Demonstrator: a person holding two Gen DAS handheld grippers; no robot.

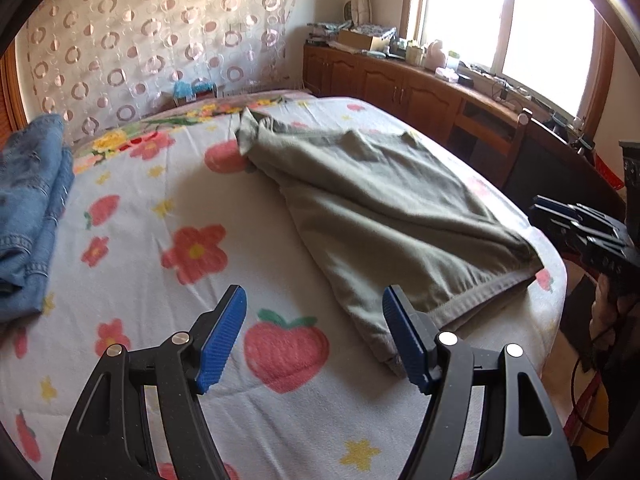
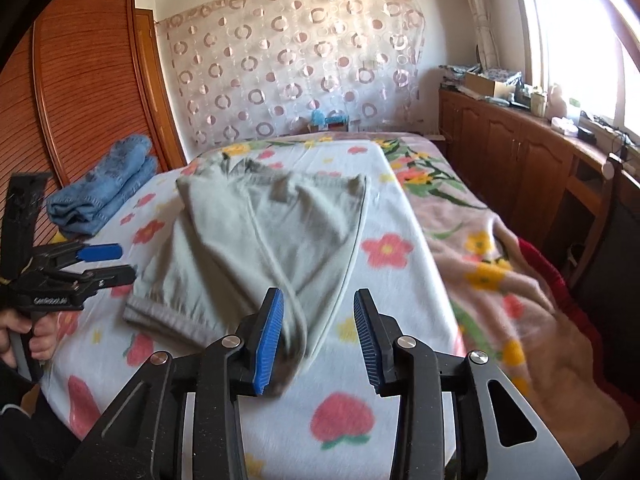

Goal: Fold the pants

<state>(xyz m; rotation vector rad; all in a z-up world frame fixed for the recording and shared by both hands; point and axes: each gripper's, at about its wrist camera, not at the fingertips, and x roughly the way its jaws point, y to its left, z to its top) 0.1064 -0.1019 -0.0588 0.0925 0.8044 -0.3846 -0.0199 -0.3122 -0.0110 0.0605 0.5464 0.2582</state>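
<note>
Nearest to us, the left gripper [image 1: 314,338] stands with its jaws spread wide and nothing between them, hovering over the flowered sheet [image 1: 168,216] at the near edge of the bed; its right-hand pad [image 1: 404,340] is just beside the near corner of the grey-green pants [image 1: 384,204], and we cannot tell whether it touches the cloth. The right gripper [image 2: 319,338] is likewise parted — somewhat less widely — with no cloth pinched, its left pad [image 2: 269,340] close over the pants' nearest fold.

The pants [image 2: 264,236] lie along the middle of the bed, cuffed hem toward the near edge and waistband toward the far end. We judge that one fold is done: the legs appear laid one over the other lengthwise, though the top layer is rumpled and the edges do not line up cleanly. What seems left is to smooth the cloth and bring hem to waist — once or twice — for a compact stack.

Farther off, by the bed's far left edge, a pair of blue jeans [image 2: 102,188] sits folded already, well apart from the pants.
</note>
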